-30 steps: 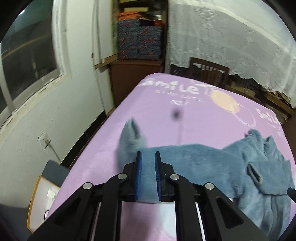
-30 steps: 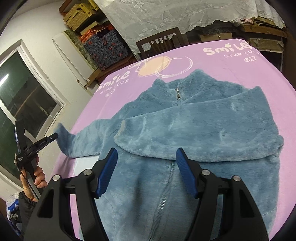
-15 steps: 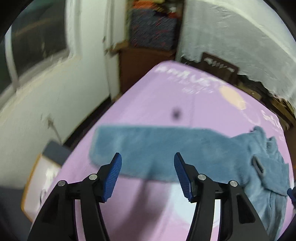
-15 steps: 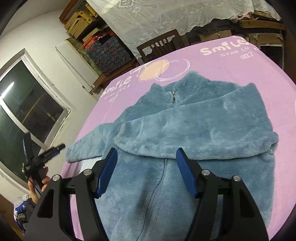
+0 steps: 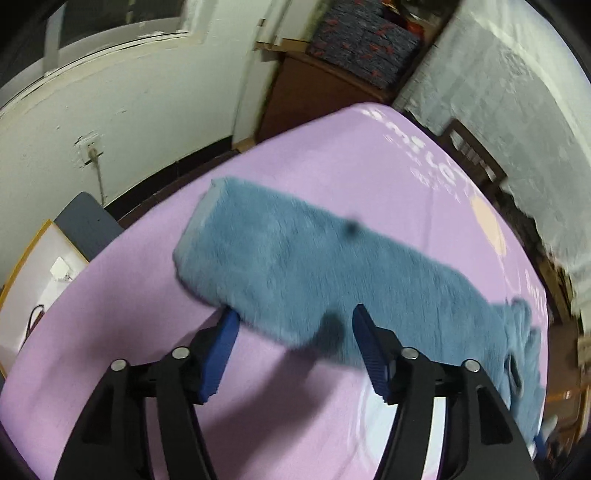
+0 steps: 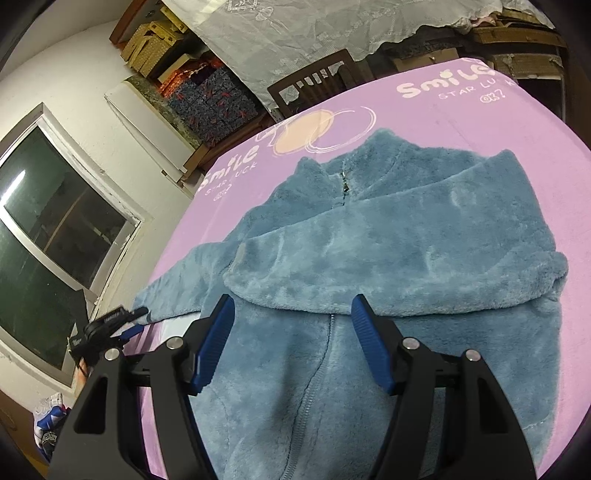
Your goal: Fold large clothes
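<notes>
A fluffy blue zip jacket (image 6: 388, 258) lies face up on a purple printed cover (image 6: 480, 122). One sleeve (image 6: 406, 273) is folded across its chest. The other sleeve (image 5: 295, 258) lies flat and stretched out on the cover (image 5: 332, 155). My left gripper (image 5: 294, 317) hangs over that sleeve's near edge. Its jaws are opening, with the edge of the sleeve between the tips and not pinched. It also shows small at the left of the right wrist view (image 6: 110, 323), by the cuff. My right gripper (image 6: 291, 301) stands open over the jacket's zip, below the folded sleeve, holding nothing.
A white wall with a window (image 6: 55, 240) runs close along the cover's left side. A wooden chair (image 6: 314, 81), a cabinet with patterned boxes (image 5: 365, 37) and a lace cloth (image 6: 314, 29) stand behind. A white board (image 5: 37, 266) lies on the floor at the left.
My left gripper let go of the sleeve cuff and opened, and the sleeve now lies flat on the cover. The left gripper sank and rolled. The right gripper stayed put.
</notes>
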The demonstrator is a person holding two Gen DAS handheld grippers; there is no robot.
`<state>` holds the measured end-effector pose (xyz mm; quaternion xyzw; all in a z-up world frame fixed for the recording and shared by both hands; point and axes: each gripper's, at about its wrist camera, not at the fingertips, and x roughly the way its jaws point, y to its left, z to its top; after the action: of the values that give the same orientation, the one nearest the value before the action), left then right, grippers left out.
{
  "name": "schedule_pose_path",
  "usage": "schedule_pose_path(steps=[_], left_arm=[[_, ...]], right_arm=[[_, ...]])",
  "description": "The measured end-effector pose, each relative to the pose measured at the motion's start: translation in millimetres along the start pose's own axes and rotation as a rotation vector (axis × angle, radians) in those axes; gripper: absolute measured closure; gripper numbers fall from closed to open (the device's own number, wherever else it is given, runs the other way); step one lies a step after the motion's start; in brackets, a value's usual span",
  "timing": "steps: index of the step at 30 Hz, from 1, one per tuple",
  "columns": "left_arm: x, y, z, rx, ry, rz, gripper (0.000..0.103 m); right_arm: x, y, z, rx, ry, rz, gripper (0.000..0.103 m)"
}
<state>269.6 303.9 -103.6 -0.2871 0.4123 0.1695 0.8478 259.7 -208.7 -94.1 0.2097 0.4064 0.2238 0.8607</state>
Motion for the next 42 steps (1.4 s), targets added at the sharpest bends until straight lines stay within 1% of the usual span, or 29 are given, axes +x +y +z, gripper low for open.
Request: schedule_pose_path(steps=[2,3,4,5,6,8,11,13,19,24,28,32,37,42], left_arm=[[3,2,8,-0.050,-0.008,0.004,0.039],[4,2,10,-0.062,-0.011,0.001,0.043],[5,3,11,-0.066,-0.014,-0.002,0.063],[7,4,12,-0.060,-0.008,-0.002,0.080],[10,4,12,-0.047,0.008,-0.007,0.089],[10,1,12,-0.020,-0.001,0.004,0.090],[0,-14,10,0.061,-0.035,0.035,0.091],[-10,-28,10,0.118,-0.066,0.037,0.091],[-48,-101,-2,0.324,-0.169,0.045,0.090],[-63,-164,-21,0.449,-0.216,0.032,0.090],[-65,-203,-35,0.509,-0.222,0.009,0.090],[-64,-241,-54,0.565,-0.210,-0.032,0.090],[-59,-290,-85,0.648,-0.195,-0.082,0.090],[-57,-325,-116,0.708,-0.176,-0.141,0.090]], right_arm=[[-1,-2,0,0.008,-0.004,0.000,0.039],[-2,-2,0,0.010,-0.006,0.000,0.039],[-3,-3,1,0.009,-0.010,0.000,0.039],[-4,-4,1,0.009,-0.013,-0.001,0.039],[-5,-5,2,0.008,-0.015,-0.002,0.039],[-6,-6,3,0.005,-0.017,-0.003,0.039],[-6,-6,8,-0.009,-0.019,-0.010,0.039],[-7,-5,11,-0.017,-0.024,-0.010,0.039],[-10,-12,16,0.000,-0.044,0.024,0.039],[-9,-24,15,0.032,-0.050,0.042,0.039],[-12,-39,16,0.073,-0.065,0.053,0.039],[-13,-51,18,0.108,-0.070,0.059,0.039],[-18,-59,18,0.134,-0.086,0.061,0.039],[-23,-65,21,0.162,-0.098,0.073,0.039]])
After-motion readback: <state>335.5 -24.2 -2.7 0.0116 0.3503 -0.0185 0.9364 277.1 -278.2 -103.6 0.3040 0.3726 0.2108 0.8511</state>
